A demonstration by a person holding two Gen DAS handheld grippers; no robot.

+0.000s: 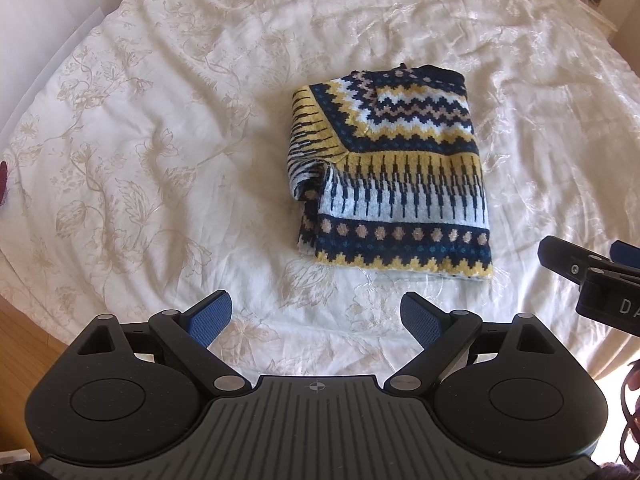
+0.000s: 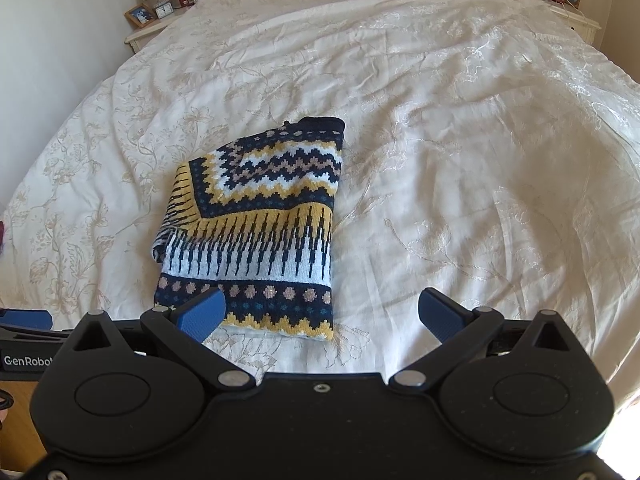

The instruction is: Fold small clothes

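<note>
Two claws, both spread wide, both empty. Left claw (image 1: 316, 322) hangs over the bed (image 1: 160, 152), short of the sweater's near edge. Right claw (image 2: 320, 316) sits just right of that edge, its left pad overlapping the hem in view. Sweater (image 1: 390, 184) lies folded into a rough rectangle on the cream floral bedspread, untouched.

Right tool (image 1: 592, 276) cut off by frame edge; nightstand items (image 2: 164, 4) too small to identify.
</note>
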